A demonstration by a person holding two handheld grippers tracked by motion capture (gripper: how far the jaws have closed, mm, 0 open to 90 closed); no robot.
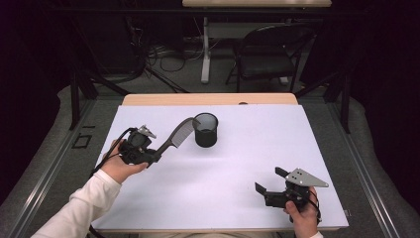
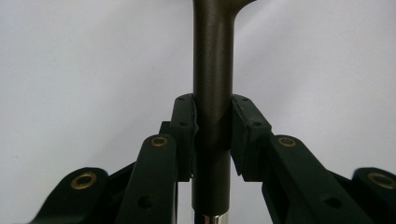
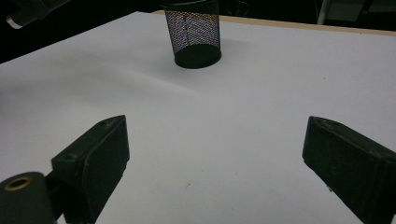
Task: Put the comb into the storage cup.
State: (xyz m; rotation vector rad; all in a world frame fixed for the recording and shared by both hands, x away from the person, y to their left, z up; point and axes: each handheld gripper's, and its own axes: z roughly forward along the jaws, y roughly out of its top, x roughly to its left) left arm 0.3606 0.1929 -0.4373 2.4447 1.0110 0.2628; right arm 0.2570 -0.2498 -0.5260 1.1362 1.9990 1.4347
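A dark comb (image 1: 176,135) with a long handle is held above the white table, its toothed end reaching toward a black mesh cup (image 1: 205,129). My left gripper (image 1: 154,155) is shut on the comb's handle (image 2: 212,93), which the left gripper view shows clamped between both pads. The mesh cup (image 3: 192,33) stands upright at the table's middle back. Near the front right edge my right gripper (image 1: 270,182) stands open, nothing between its fingers (image 3: 95,158), and rests low over the table.
The white table top (image 1: 237,163) has a wooden strip along its far edge. Behind it stand a black chair (image 1: 267,54) and a desk leg among cables on the floor. A white sleeve (image 1: 79,208) comes in from the bottom left.
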